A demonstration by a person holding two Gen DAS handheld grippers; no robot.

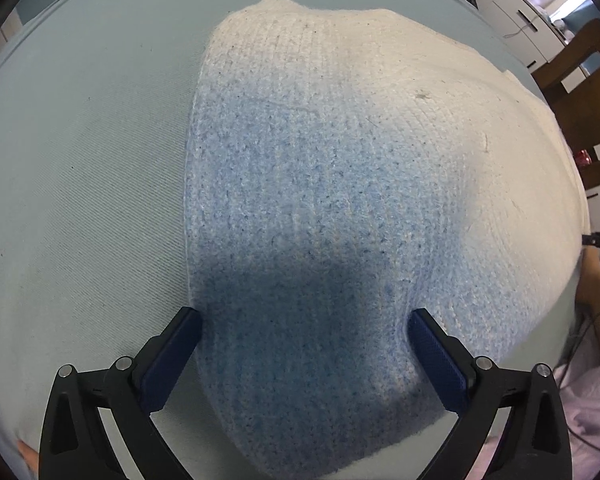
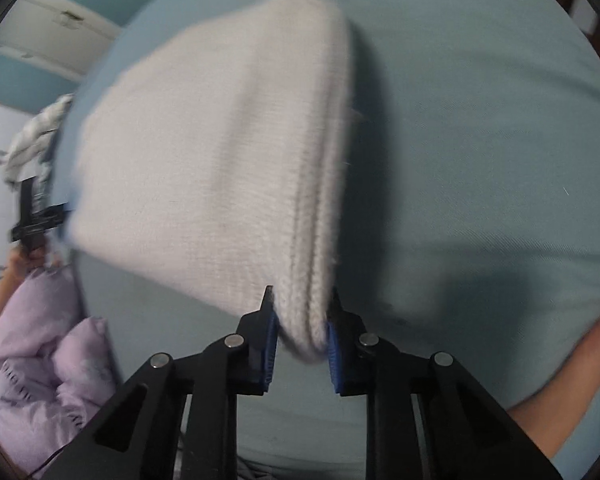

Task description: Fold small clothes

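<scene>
Item: folded knitted garment [image 1: 320, 184], fuzzy wool-like yarn, blue shading to cream; lies on the pale blue cloth-covered desk [image 1: 80, 184], straight ahead of my fingers. My left gripper [image 1: 305, 326] fingers stand wide apart, straddling its blue end, not pressing. My right gripper [image 2: 302, 336] fingers are clamped on its stacked cream edge. Legible writing: none on the knit.

A pale blue-green sheet [image 1: 80, 168] fills most of both views. In the left wrist view, a brown wooden chair [image 1: 580, 92] and white cabinets [image 1: 516, 20] sit at the upper right. The right wrist view shows crumpled lilac bedding [image 2: 40, 376] at the lower left (faintly patterned) and a grey-white cloth [image 2: 36, 140] at the left edge.
</scene>
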